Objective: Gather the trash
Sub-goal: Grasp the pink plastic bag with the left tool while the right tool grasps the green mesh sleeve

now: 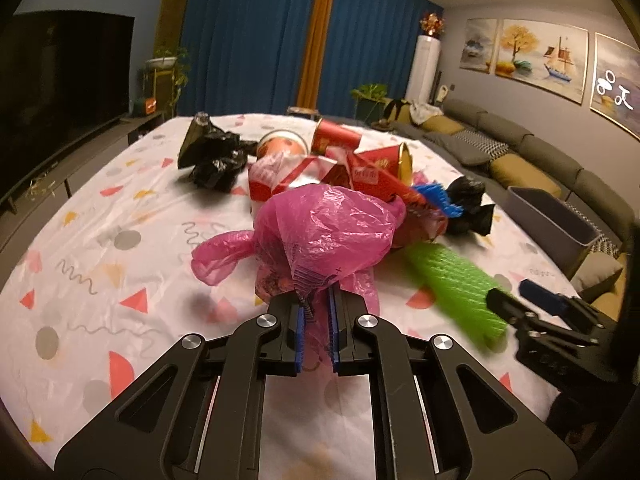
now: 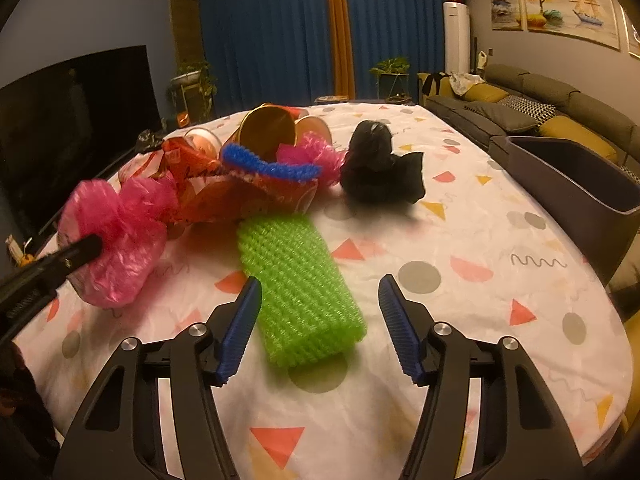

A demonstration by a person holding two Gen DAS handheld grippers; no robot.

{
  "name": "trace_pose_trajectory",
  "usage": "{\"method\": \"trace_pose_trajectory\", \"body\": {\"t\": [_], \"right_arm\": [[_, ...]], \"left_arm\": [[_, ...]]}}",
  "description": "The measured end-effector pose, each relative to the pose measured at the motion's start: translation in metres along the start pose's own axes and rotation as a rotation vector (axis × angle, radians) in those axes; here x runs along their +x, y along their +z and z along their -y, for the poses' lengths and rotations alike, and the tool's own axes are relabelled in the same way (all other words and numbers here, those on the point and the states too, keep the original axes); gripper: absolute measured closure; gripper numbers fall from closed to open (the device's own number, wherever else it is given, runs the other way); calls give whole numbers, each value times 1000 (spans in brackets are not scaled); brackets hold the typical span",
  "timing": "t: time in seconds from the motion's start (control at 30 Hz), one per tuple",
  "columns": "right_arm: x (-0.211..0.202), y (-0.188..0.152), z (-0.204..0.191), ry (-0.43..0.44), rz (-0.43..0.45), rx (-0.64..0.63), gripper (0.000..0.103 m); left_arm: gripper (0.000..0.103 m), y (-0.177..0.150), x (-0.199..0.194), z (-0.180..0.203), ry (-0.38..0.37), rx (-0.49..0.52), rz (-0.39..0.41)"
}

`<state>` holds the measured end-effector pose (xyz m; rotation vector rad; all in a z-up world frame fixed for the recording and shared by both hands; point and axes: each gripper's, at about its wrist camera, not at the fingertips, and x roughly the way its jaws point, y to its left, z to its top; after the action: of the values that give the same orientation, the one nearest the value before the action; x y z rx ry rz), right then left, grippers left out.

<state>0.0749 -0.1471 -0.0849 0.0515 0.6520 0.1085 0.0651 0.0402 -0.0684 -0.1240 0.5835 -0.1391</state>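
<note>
A desk [image 2: 460,236] draped in a white cloth printed with coral triangles, grey dots and squiggles fills the middle of a living room, with blue curtains [image 2: 276,36] at the far wall, a dark television [image 1: 60,80] on the left, and a grey sofa [image 1: 532,152] with mustard cushions under framed paintings [image 1: 540,56] on the right. A grey bin [image 2: 580,184] stands at the desk's right edge. The trash lies heaped mid-desk: red paper cups [image 1: 336,138], crumpled black bags [image 1: 212,156], a blue foam net [image 2: 268,166]. The left tool [image 1: 318,312] is clenched on a pink plastic bag [image 1: 324,232] at the pile's near side. The right tool [image 2: 320,300] stands spread, its pads either side of a green foam net sleeve [image 2: 296,280] lying flat, not pressing it.
</note>
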Motion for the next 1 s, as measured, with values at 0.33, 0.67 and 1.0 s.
{"method": "trace_pose_trajectory", "body": {"t": [0.33, 0.67, 1.0], "right_arm": [[15, -5, -7, 0, -91, -52, 58], [4, -10, -13, 23, -61, -92, 90], [-45, -4, 14, -5, 30, -85, 90]], "left_arm": [[94, -1, -18, -1, -15, 2, 31], [94, -2, -37, -5, -17, 9, 63], [94, 6, -47, 4, -38, 17, 100]]}}
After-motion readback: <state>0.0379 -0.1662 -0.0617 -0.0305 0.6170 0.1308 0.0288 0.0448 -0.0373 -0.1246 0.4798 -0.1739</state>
